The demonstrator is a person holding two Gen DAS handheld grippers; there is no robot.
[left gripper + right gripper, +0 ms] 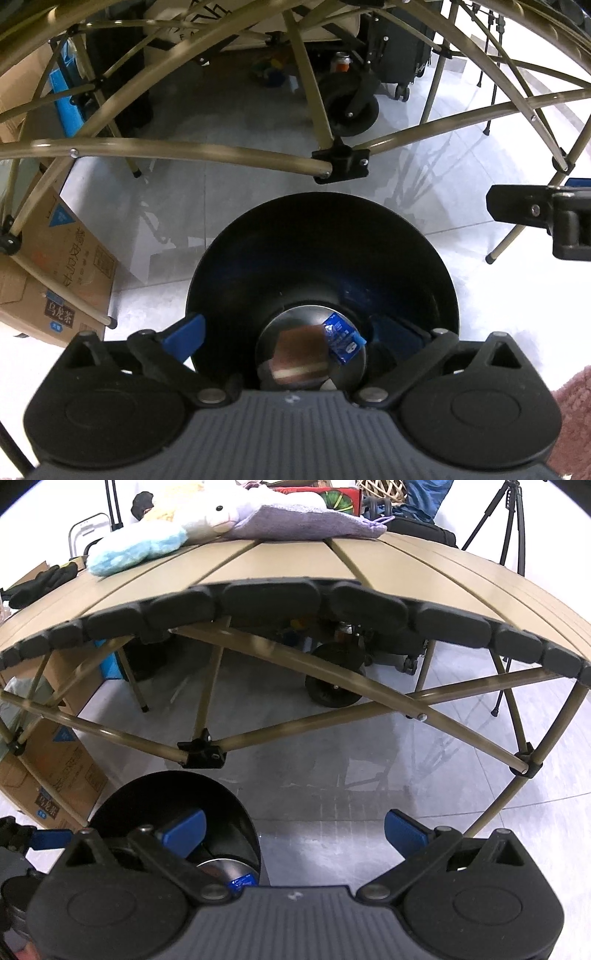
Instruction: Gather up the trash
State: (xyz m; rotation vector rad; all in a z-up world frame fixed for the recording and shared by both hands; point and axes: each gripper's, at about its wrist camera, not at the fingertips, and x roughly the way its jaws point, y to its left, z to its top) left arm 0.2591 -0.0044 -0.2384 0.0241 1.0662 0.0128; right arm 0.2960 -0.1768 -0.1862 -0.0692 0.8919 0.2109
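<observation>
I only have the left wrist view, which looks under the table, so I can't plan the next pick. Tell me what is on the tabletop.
Observer: On the table a white plush toy lies against a purple towel at the far side.
Operator: Report any wrappers up there.
Observer: None shows on the tan slats. Black gloves lie at the left edge.
Operator: Give me the right gripper's state.
Observer: The right gripper is open with nothing between its fingers. The bin is at its lower left.
</observation>
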